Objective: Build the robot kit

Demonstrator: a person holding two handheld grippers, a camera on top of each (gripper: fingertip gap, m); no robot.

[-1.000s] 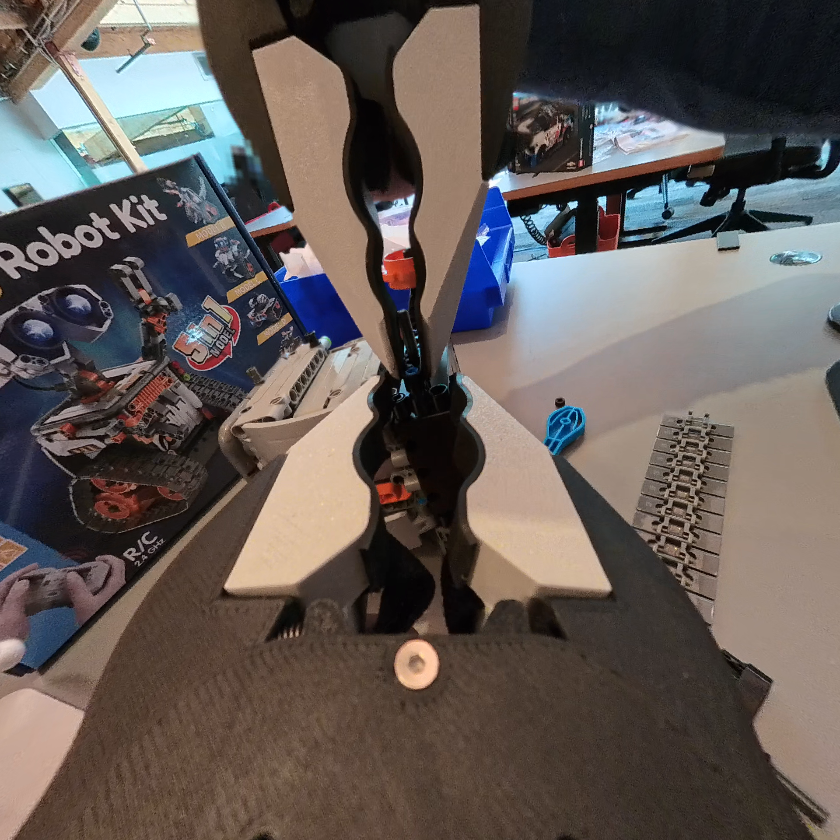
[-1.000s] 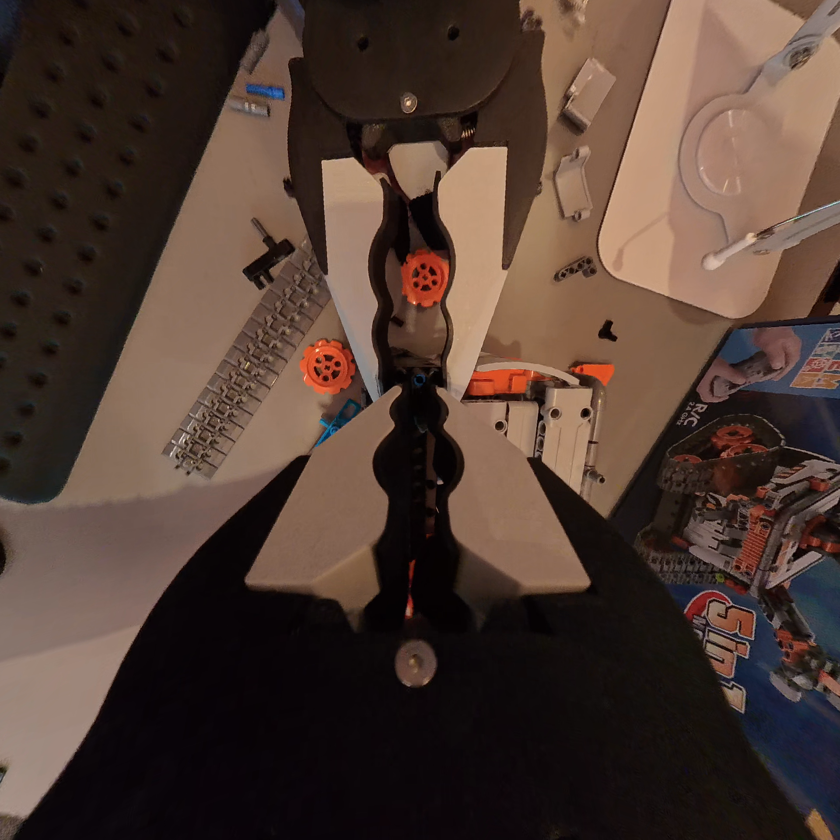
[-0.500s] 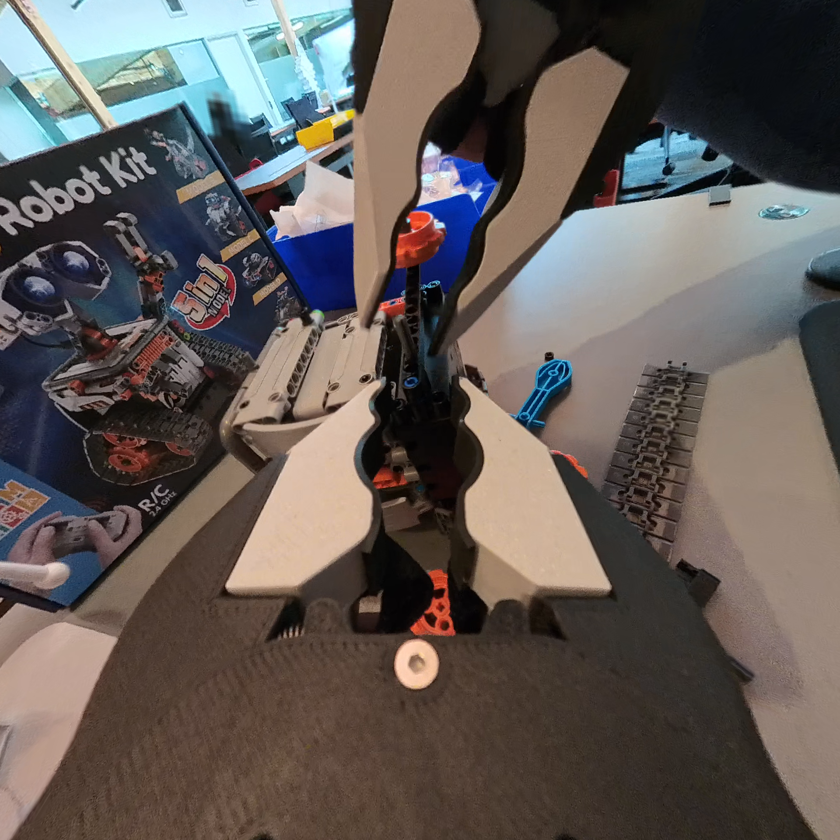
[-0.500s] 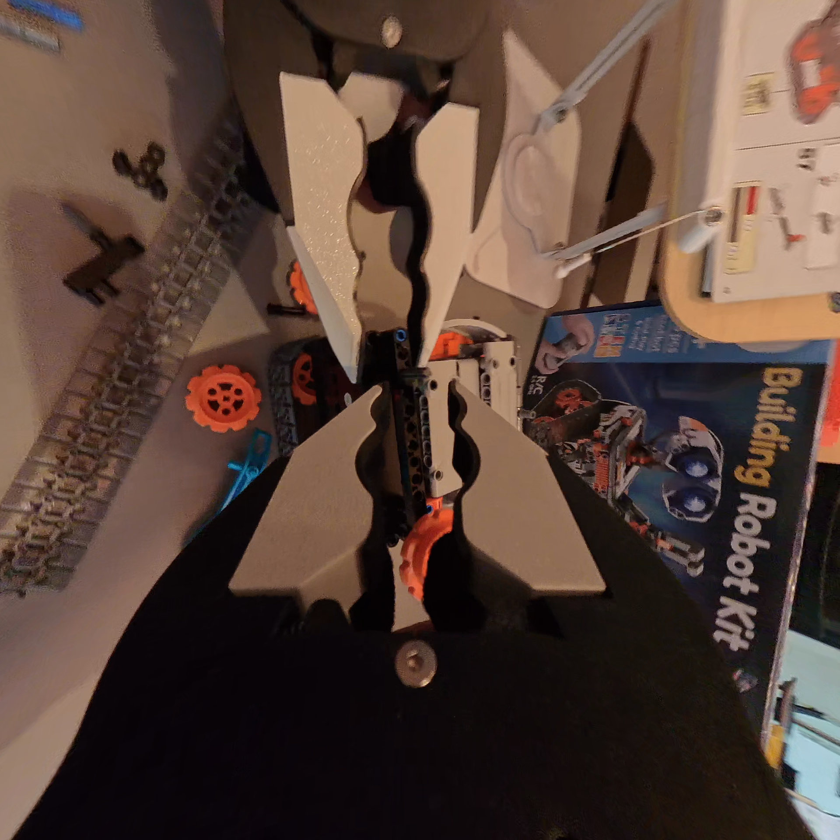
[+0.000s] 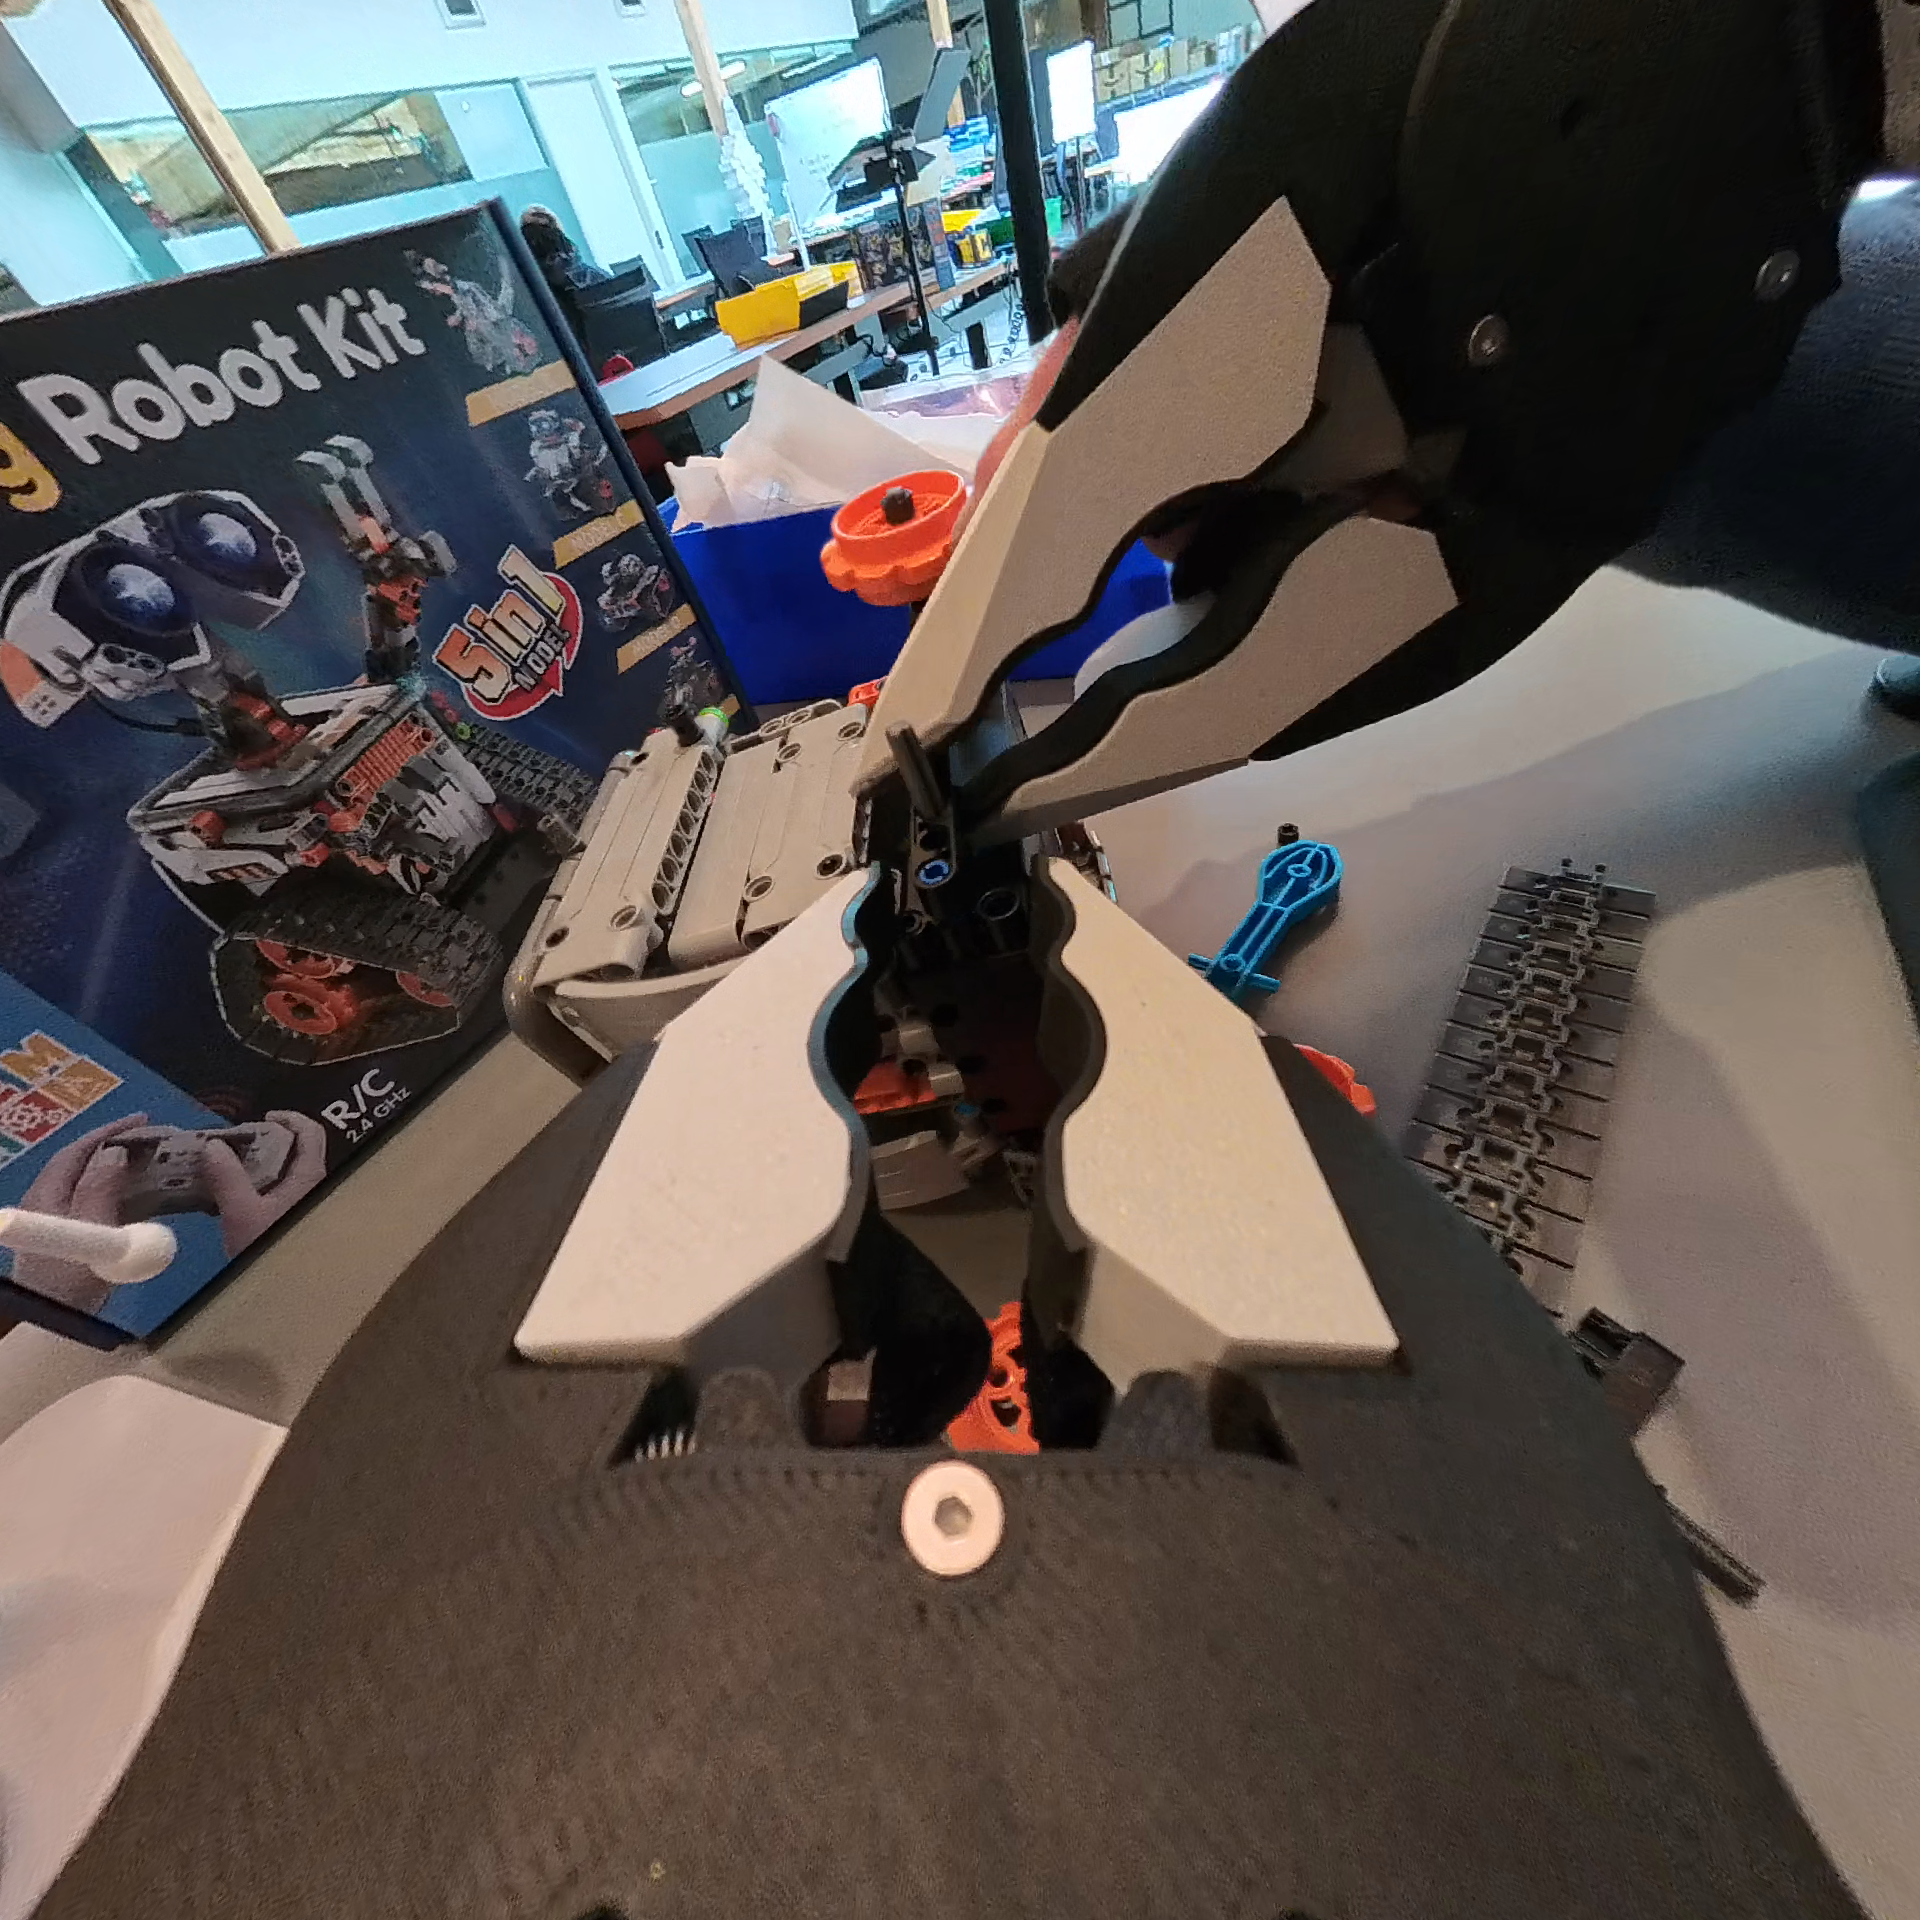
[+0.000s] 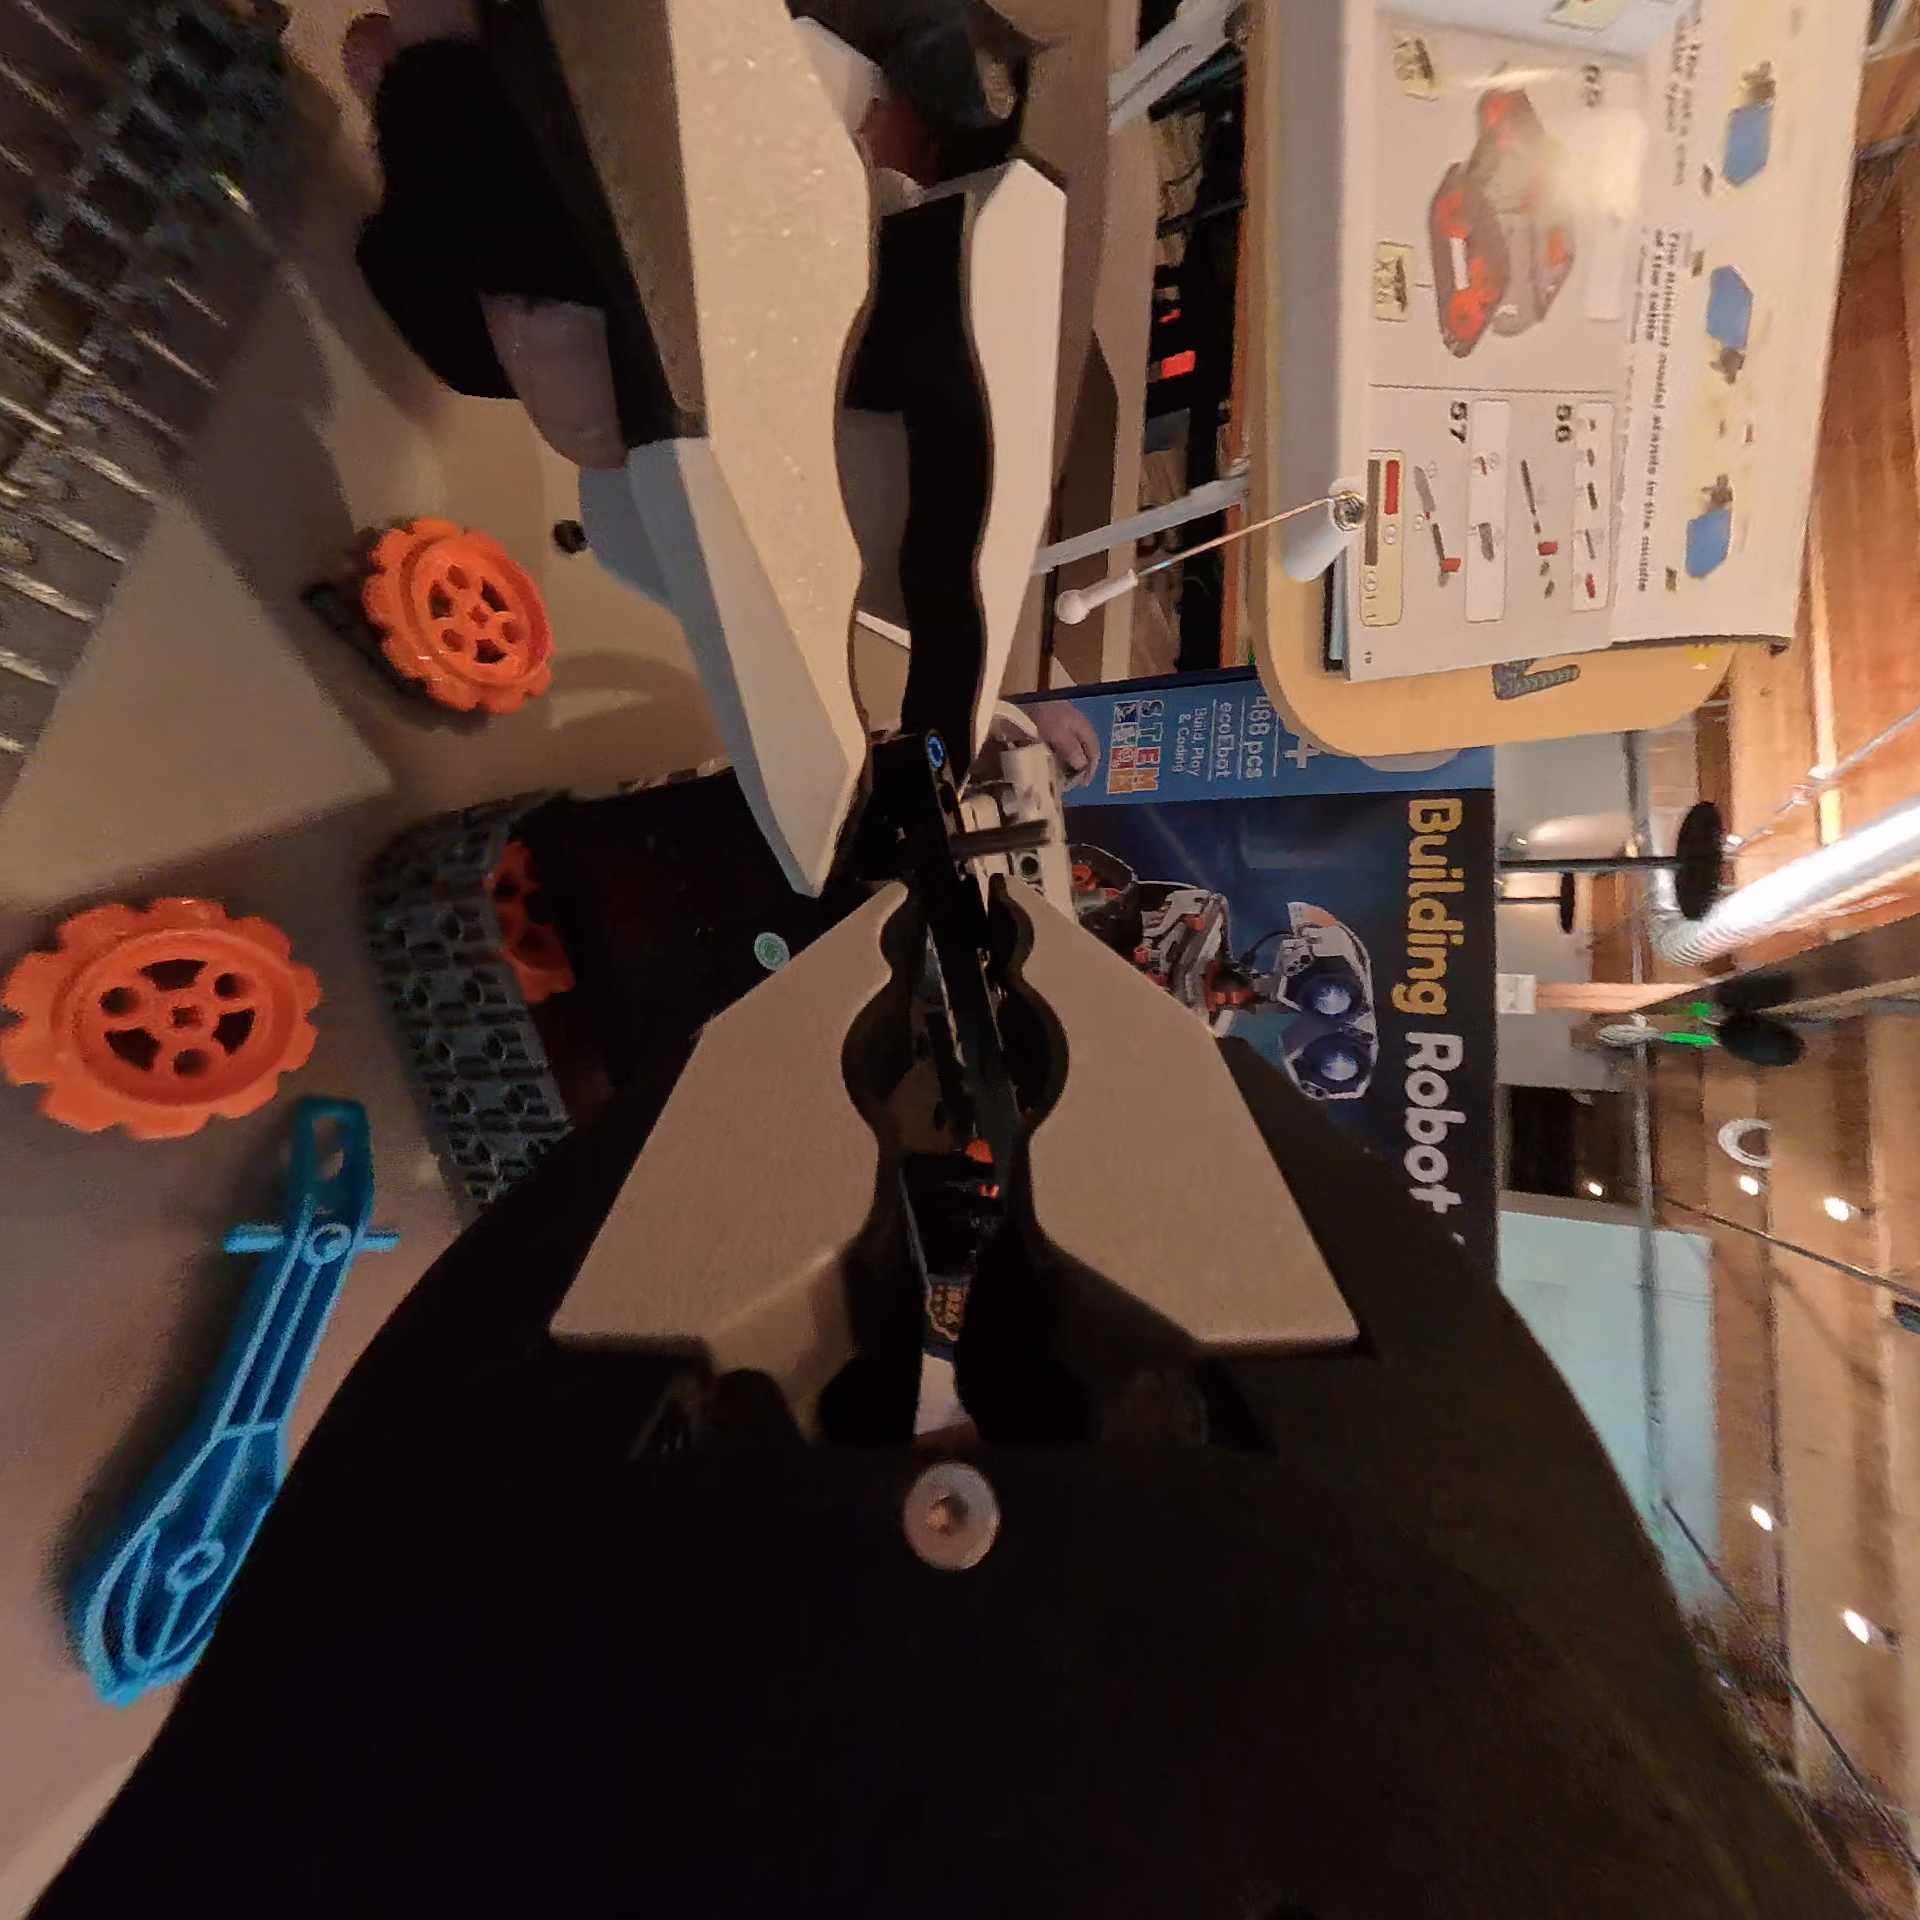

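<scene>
Only rightward: two orange gears (image 6: 161,1013).

Each gripper (image 5: 951,883) has 2 pale grey wedge fingers (image 5: 727,1132) with wavy black pads, textured black body, 1 silver screw (image 5: 951,1519)

1. A brick-built model (image 5: 727,852) of grey panels and black pin-hole beams is seen standing on the table, partly assembled.
2. A black beam (image 6: 966,1018) at the model's near side is clamped between the fingers of the right gripper (image 6: 951,914), which is closed on it from above.
3. The same black framework is gripped lower down by the left gripper (image 5: 951,904), whose tips are pressed against its two sides.
4. An orange toothed wheel (image 5: 894,535) is carried on a black axle above the model.
5. A fitted tread (image 6: 468,997) with an orange wheel inside is seen at the model's side.
</scene>
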